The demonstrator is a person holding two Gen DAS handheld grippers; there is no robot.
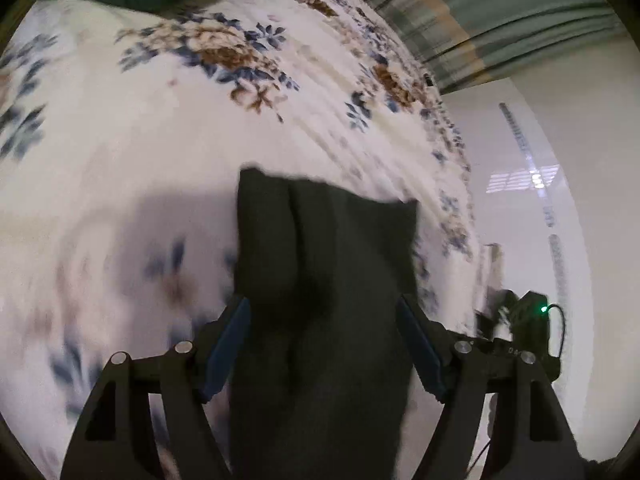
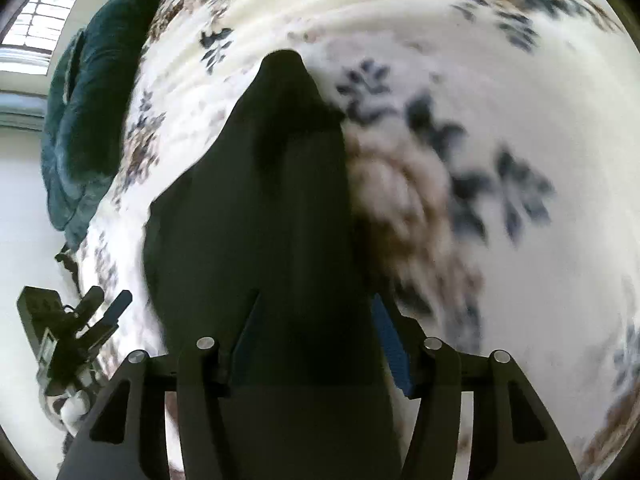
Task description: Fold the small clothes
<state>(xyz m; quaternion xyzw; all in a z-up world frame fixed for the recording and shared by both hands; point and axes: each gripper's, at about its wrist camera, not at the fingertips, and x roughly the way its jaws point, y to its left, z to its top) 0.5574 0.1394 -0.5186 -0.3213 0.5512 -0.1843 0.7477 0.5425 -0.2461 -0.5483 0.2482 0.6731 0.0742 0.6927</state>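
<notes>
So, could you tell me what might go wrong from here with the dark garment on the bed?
1. The dark garment lies between the spread blue pads of the left tongs; with no visible pinch, it could slump and lose its fold.
2. In the right wrist view it covers the middle of the picture between the right tongs, hiding its edges.
3. The plush floral blanket could be pinched along with it.

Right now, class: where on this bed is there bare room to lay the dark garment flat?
Free: the floral blanket left of and beyond the dark garment, up to the teal bedding. Crowded: the bed's edge beside the garment, where the other gripper sits.
</notes>
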